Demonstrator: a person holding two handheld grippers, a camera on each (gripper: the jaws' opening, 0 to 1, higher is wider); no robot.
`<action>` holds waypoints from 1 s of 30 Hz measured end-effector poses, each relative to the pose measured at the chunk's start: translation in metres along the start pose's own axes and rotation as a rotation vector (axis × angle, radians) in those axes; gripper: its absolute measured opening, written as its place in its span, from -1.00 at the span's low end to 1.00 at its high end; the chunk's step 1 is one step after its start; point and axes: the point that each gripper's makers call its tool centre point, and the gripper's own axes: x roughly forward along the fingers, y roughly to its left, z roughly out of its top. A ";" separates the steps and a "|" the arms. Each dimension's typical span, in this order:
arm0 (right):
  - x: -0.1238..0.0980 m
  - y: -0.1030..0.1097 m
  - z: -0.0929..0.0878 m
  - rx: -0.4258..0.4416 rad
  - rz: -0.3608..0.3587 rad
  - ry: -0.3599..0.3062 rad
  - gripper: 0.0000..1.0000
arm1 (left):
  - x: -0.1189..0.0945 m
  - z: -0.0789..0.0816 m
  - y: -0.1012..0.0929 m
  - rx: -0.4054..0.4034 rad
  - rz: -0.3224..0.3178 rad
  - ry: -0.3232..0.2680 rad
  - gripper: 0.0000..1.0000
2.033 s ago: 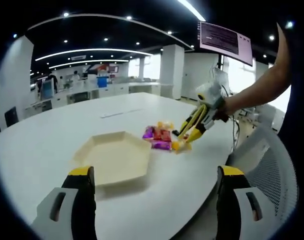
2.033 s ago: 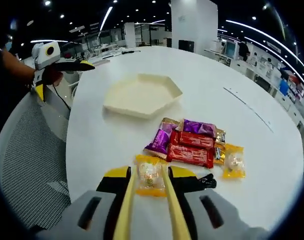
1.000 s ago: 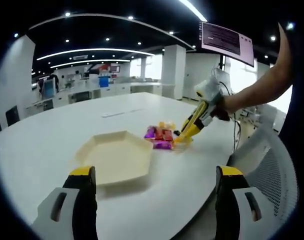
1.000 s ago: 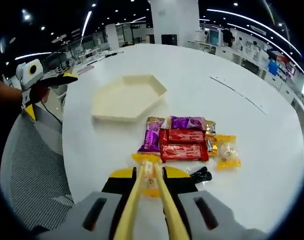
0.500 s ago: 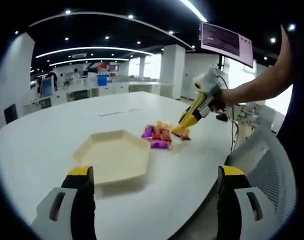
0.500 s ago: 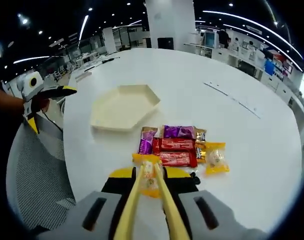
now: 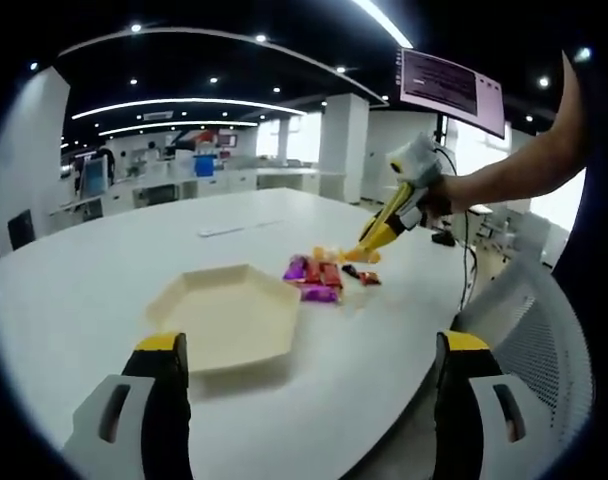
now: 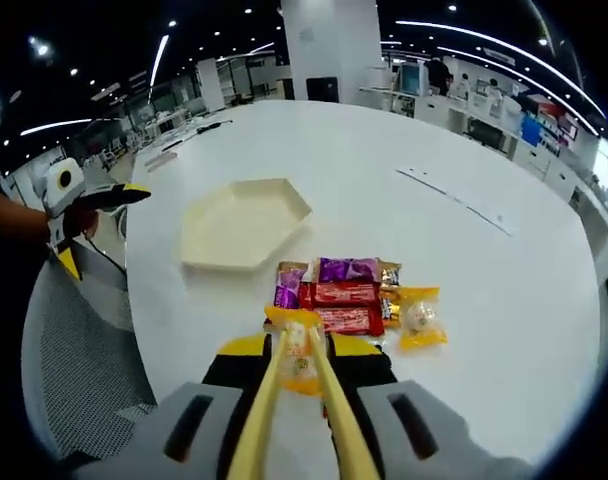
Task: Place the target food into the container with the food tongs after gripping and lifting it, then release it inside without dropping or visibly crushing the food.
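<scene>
A cream hexagonal tray lies on the white round table. Beside it sits a pile of wrapped snacks in purple, red and yellow. My right gripper is shut on yellow food tongs. The tongs pinch a yellow-wrapped snack, held in the air above the table near the pile. My left gripper stands open at the table's near edge, in front of the tray, with nothing between its jaws.
A small dark wrapper lies on the table under the tongs. A mesh chair stands at the table's edge. A thin strip lies on the far side of the table. Office desks fill the background.
The tongs closed on the yellow-wrapped snack and the right gripper lifted it off the table, rising well above the pile. The left gripper has held still and open.
</scene>
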 end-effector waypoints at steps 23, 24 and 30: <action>0.013 0.027 0.071 -0.109 0.050 -0.008 -0.60 | 0.001 -0.002 -0.001 0.019 0.000 0.010 0.99; 0.015 0.029 0.076 -0.119 0.056 -0.008 -0.60 | 0.001 -0.002 -0.001 0.021 0.001 0.010 0.99; 0.025 0.041 0.097 -0.165 0.079 -0.006 -0.60 | 0.000 -0.002 -0.001 0.043 0.000 0.012 0.99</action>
